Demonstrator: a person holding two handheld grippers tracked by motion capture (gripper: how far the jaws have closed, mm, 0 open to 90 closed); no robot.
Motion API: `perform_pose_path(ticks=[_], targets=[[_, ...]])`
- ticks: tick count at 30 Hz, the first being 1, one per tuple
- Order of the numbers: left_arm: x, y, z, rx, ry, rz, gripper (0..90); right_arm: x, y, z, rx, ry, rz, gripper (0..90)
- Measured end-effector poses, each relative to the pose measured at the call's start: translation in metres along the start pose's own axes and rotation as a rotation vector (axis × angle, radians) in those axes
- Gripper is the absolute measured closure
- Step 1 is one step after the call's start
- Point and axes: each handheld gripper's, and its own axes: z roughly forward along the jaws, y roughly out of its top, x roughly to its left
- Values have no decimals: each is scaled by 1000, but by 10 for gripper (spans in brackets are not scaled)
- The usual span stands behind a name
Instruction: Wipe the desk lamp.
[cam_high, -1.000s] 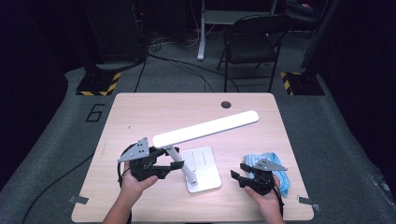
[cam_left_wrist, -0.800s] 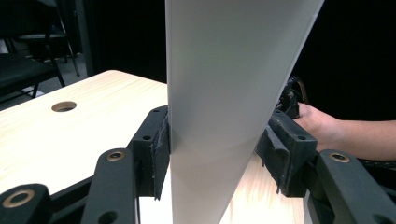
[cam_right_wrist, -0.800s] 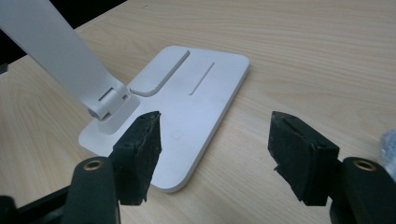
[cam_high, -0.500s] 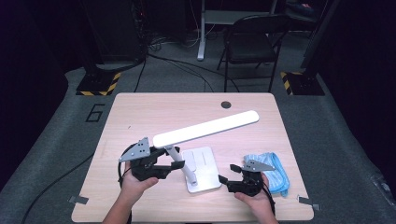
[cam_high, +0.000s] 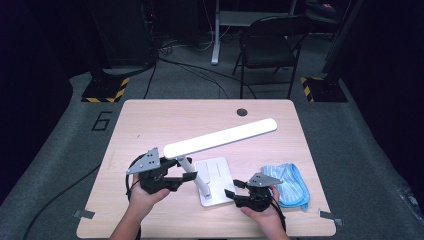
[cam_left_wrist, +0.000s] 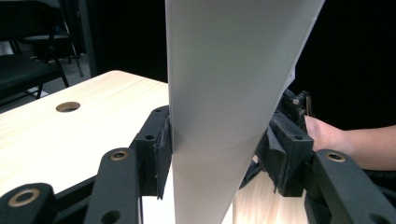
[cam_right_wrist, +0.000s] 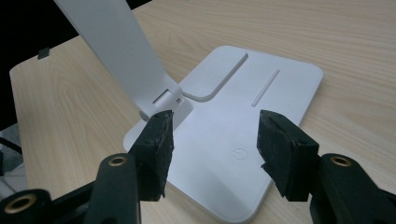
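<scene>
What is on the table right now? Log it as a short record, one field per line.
surface: wooden table
main item: white desk lamp, light bar tilted over its flat base
left gripper: pads shut on the lamp's bar near its lower end
right gripper: open, jaws just closing, nothing between them, poised over the base by the power symbol
other item: blue cloth, right of the base

a light wooden table (cam_high: 150, 125) with rounded corners and a round cable hole (cam_high: 242, 112) near its far edge; on it, towards the near side, the flat white base (cam_high: 216, 175) of a desk lamp; just right of that base a crumpled blue cloth (cam_high: 292, 184); the table stands on grey carpet.
</scene>
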Motion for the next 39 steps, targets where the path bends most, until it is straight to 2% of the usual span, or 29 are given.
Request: perform_pose_path(ticks=[1, 3, 5, 12, 18, 26, 28, 29, 32, 34, 36, 39], targets=[[0, 0, 0, 0, 2, 0, 491, 2, 0, 2, -4, 5, 3, 453], [0, 0, 0, 0, -2, -3, 504, 5, 0, 5, 23, 15, -6, 455], [0, 0, 0, -1, 4, 10, 509, 8, 0, 7, 22, 29, -6, 469], [0, 0, 2, -1, -5, 13, 512, 21, 0, 21, 48, 62, -26, 492], [0, 0, 6, -7, -7, 6, 510, 29, -1, 31, 50, 82, -46, 492], [0, 1, 7, -1, -18, 6, 501, 38, 3, 46, 60, 62, -75, 490], [0, 1, 7, -2, -28, 7, 479, 39, 3, 48, 67, 58, -70, 491], [-1, 1, 7, -3, -31, 3, 472, 37, 3, 49, 65, 61, -88, 494], [-2, 1, 6, 4, -38, 15, 468, 35, 2, 49, 56, 43, -57, 510], [-3, 1, 7, 2, -47, 18, 467, 31, 2, 48, 64, 65, -58, 517], [-4, 1, 7, 4, -50, 20, 467, 30, 2, 47, 59, 60, -56, 550], [-6, 1, 9, -1, -58, 22, 467, 28, 3, 45, 63, 77, -53, 632]])
